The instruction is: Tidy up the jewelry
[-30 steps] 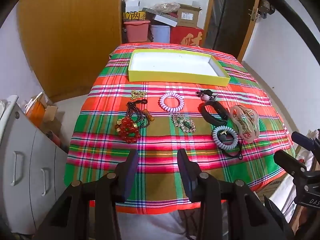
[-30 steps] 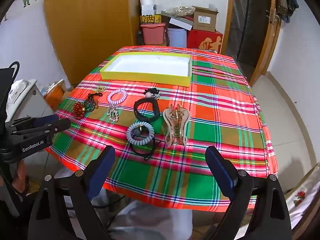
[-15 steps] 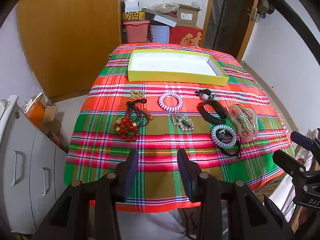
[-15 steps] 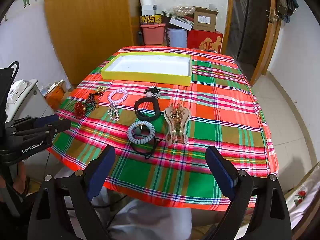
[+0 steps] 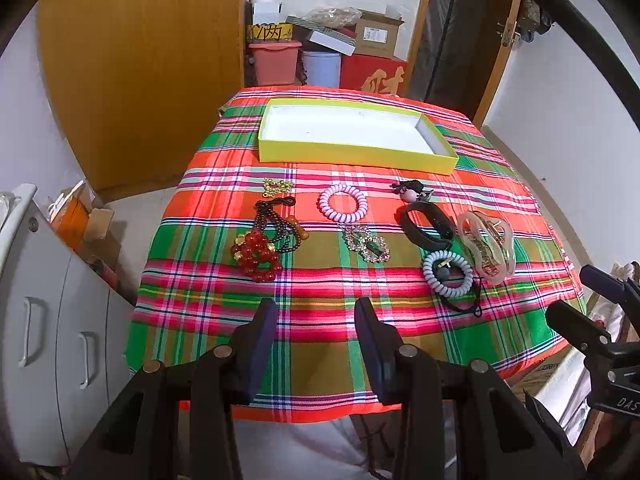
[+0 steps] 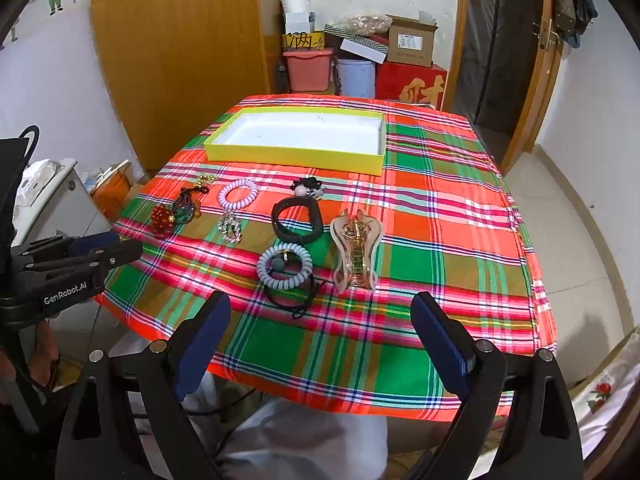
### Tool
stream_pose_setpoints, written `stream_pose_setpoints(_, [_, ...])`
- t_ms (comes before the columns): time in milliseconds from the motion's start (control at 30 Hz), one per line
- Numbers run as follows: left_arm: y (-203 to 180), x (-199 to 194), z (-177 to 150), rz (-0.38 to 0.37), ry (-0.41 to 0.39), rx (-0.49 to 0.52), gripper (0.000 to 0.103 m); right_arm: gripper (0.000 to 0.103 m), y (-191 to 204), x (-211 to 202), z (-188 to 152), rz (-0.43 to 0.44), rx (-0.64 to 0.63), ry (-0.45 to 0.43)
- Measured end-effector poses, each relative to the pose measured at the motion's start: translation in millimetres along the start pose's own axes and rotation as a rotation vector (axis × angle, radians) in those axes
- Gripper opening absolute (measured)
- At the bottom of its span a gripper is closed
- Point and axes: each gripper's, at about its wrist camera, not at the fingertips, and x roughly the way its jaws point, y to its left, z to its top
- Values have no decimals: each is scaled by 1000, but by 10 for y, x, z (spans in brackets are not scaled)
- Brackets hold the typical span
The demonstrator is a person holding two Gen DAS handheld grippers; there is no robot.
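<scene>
A yellow tray [image 5: 352,156] [image 6: 292,156] with a white inside lies empty at the far side of the plaid table. Nearer lie a red bead bracelet [image 5: 256,258], dark beads [image 5: 276,224], a gold piece [image 5: 277,187], a lilac coil ring [image 5: 343,202] [image 6: 238,194], a crystal brooch [image 5: 366,245], a black band [image 5: 427,227] [image 6: 297,220], a blue coil ring [image 5: 447,274] [image 6: 285,266] and a clear hair claw [image 5: 486,246] [image 6: 357,250]. My left gripper [image 5: 316,344] is open and empty over the near table edge. My right gripper [image 6: 320,344] is wide open and empty, short of the claw.
Boxes, a pink bin [image 5: 274,62] and a blue bucket [image 5: 322,68] are stacked behind the table. A wooden wardrobe [image 5: 140,60] stands at the left, a grey cabinet [image 5: 48,300] near left, a door [image 6: 532,80] at the right.
Both views have shifted only slightly. No jewelry has moved and both grippers stay open.
</scene>
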Motion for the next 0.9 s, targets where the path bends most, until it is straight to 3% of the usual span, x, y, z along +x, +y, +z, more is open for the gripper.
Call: stream_pose_setpoints(900, [25,37,18,-7,9,-14,40,92,-9,-6,22,15,-1,-23])
